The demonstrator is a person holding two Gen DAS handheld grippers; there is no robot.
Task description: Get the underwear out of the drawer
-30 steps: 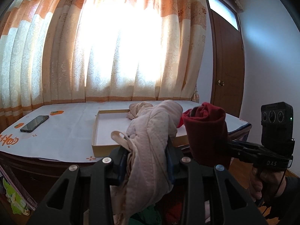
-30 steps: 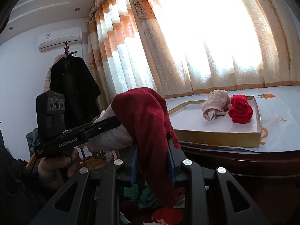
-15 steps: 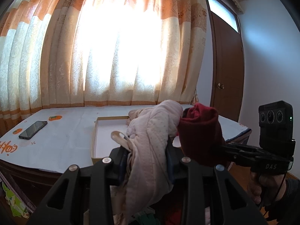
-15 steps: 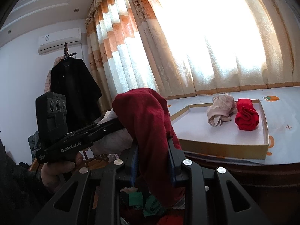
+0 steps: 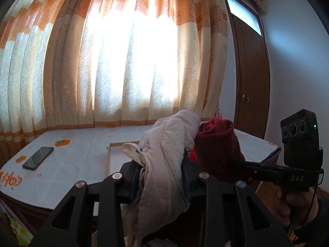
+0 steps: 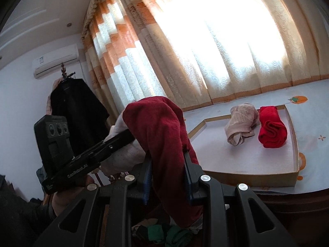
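My left gripper (image 5: 161, 173) is shut on pale pink underwear (image 5: 168, 156) that drapes over and between its fingers. My right gripper (image 6: 167, 168) is shut on dark red underwear (image 6: 160, 135), also seen at the right of the left wrist view as a dark red bundle (image 5: 218, 150). Both are held in the air before the table. A shallow cardboard tray (image 6: 296, 144) on the table holds a rolled beige garment (image 6: 240, 127) and a rolled bright red garment (image 6: 271, 127). Below my right gripper, the drawer's green and dark clothes (image 6: 164, 234) show.
A white cloth with orange prints (image 5: 67, 160) covers the table, and a black phone (image 5: 38, 157) lies at its left. Curtains (image 5: 123, 61) hang behind it, a brown door (image 5: 253, 82) stands at the right. A dark coat (image 6: 78, 111) hangs at the left wall.
Both grippers have risen with their garments; the table top and tray now sit lower in view. The right wrist view has rolled, tilting the scene.
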